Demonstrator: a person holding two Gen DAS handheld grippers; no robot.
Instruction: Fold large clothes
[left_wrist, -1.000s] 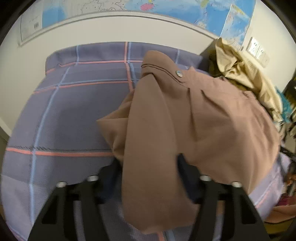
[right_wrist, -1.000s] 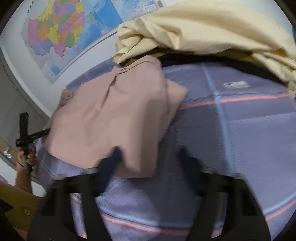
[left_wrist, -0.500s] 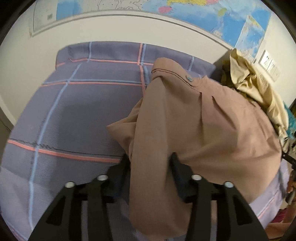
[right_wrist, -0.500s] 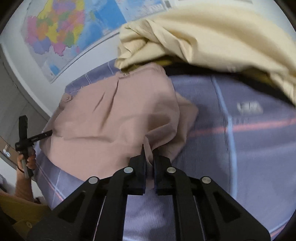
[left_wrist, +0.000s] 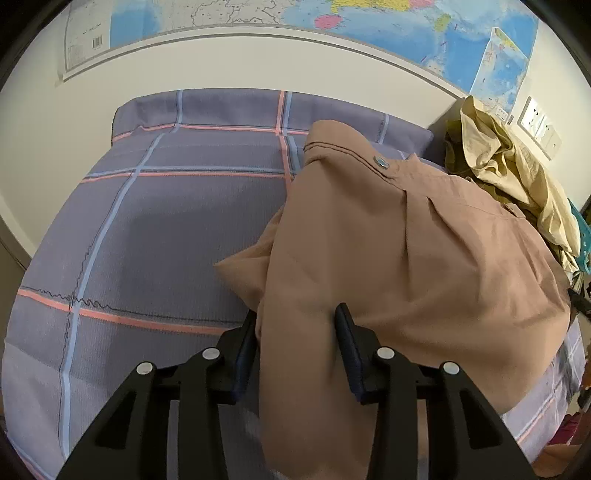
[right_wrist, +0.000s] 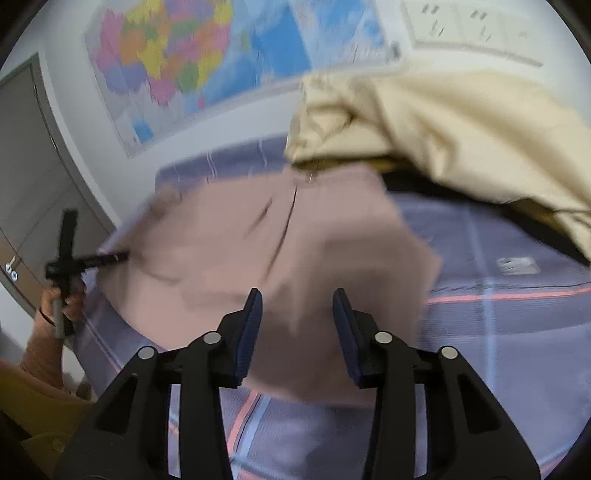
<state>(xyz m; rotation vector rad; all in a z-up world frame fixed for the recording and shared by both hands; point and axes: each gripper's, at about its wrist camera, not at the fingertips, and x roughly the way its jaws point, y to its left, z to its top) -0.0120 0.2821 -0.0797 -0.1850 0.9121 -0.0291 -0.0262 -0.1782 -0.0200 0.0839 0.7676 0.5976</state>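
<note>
On the plaid bed (left_wrist: 155, 229) the tan garment (left_wrist: 424, 266) lies folded, running from the near edge to the far wall, its near hem bunched between the left gripper (left_wrist: 295, 328)'s closing jaws while the right gripper (right_wrist: 297, 317)'s jaws, just parted, hover empty above its right side.

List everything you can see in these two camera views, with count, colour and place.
Brown garment: one, tan-brown, lying on the bed, metal button near its far edge.
Checked bedsheet: one, purple with pink and blue lines, covering the bed.
Heap of beige clothes: one, pale yellow-beige, far side of the bed by the wall.
Wall maps: two, multicoloured and blue, on the wall.
Wall sockets: one group, white, right wall.
Left gripper: black, jaws either side of a garment fold, just closing.
Right gripper: black, jaws apart over the garment, just opened.
</note>
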